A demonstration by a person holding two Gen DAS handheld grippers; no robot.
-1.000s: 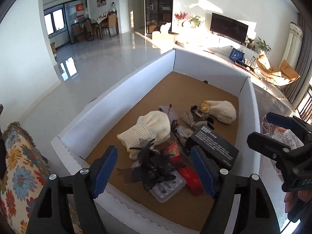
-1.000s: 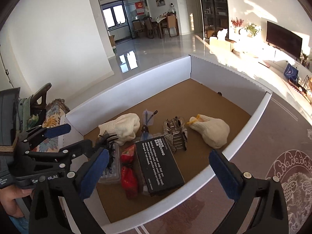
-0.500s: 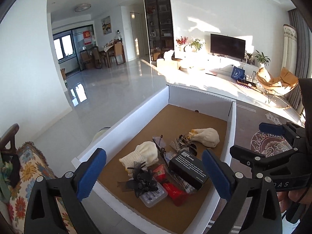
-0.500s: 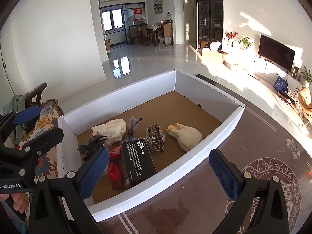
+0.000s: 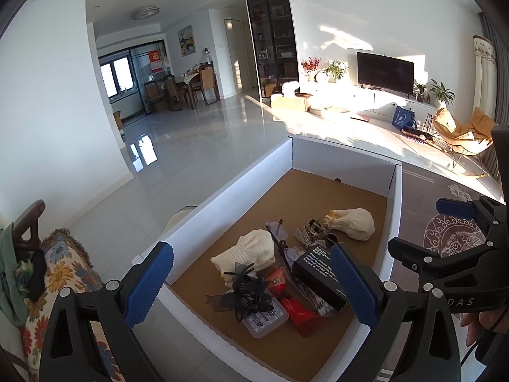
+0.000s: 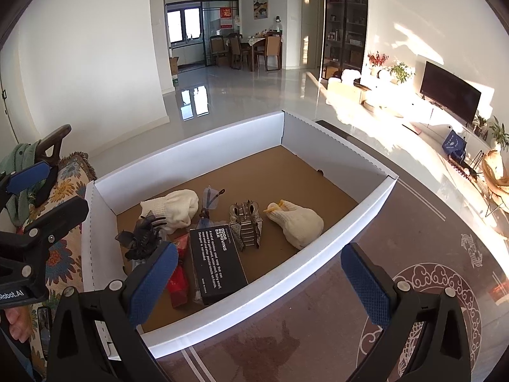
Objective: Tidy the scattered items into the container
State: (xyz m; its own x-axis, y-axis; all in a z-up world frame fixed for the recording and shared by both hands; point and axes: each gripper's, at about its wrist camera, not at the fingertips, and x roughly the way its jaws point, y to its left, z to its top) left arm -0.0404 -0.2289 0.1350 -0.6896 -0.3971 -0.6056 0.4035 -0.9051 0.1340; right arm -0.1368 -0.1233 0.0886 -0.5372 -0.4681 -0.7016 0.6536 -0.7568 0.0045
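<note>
The left claw (image 5: 251, 281) stands open above the near end of the container, with nothing between its blue pads. The right claw (image 6: 259, 281) also stands open and empty, above the container's near right wall.

The container (image 6: 318, 258) is a shallow white cardboard box with a brown floor. It rests on a dark patterned rug (image 6: 429, 270), beside a floral cushion (image 5: 60, 261).

All visible items lie inside the box, grouped toward its near end:
- A black box printed "ODOR REMOVING BAR" (image 6: 216, 261) lies flat at the near centre.
- A red packet (image 6: 178, 281) lies just left of the black box, touching it.
- A black mesh bow (image 5: 246, 291) lies on top of a clear plastic case (image 5: 265, 320).
- A cream knitted glove (image 6: 175, 207) lies behind the bow.
- A second cream glove (image 6: 297, 224) with a yellow cuff lies near the right wall.
- A metal hair clip (image 6: 246, 227) lies between the black box and the second glove.
- A clear blue item (image 6: 210, 199) lies just beside the first glove; its type cannot be determined.

The far half of the box floor is bare.
</note>
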